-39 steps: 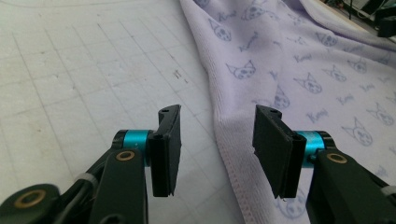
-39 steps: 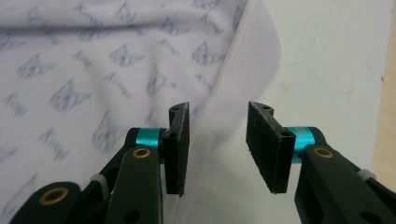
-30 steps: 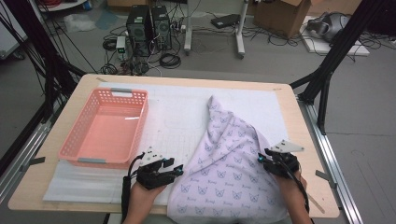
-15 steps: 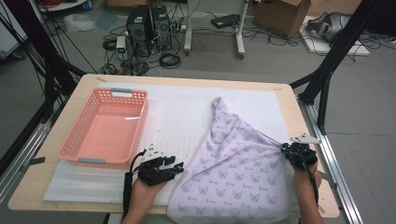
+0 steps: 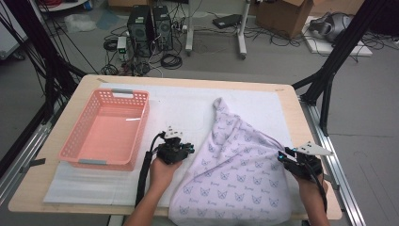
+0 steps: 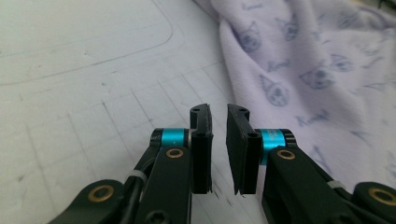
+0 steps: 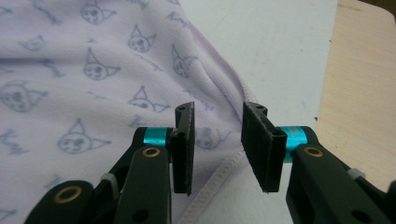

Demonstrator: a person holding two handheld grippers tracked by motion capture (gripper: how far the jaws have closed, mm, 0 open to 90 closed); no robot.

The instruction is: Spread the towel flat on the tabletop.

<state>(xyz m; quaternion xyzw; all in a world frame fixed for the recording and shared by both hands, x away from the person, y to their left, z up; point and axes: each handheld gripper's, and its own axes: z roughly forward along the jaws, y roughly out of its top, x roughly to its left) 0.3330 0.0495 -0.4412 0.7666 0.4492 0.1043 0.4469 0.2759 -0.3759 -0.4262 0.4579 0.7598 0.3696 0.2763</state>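
Note:
A pale lilac cloth [image 5: 235,165] printed with small cat faces lies spread over the right half of the white mat [image 5: 183,103]. My left gripper [image 5: 181,147] rests on the mat just left of the cloth's left edge. In the left gripper view its jaws [image 6: 218,112] have just been closing. A narrow gap is left with nothing in it, and the cloth [image 6: 303,60] lies to their right. My right gripper [image 5: 283,157] sits at the cloth's right edge. Its jaws [image 7: 217,109] have just been opening and stand apart over the hem of the cloth [image 7: 70,70].
A pink plastic basket [image 5: 141,129] stands with nothing in it on the left of the mat. Bare wooden table [image 7: 359,70] runs along the right beyond the mat. Black frame legs, computers and cables are on the floor behind.
The right gripper pulled the cloth's right corner outward, then its jaws came apart over the hem. The left gripper moved forward and right to the cloth's left edge, and its jaws narrowed.

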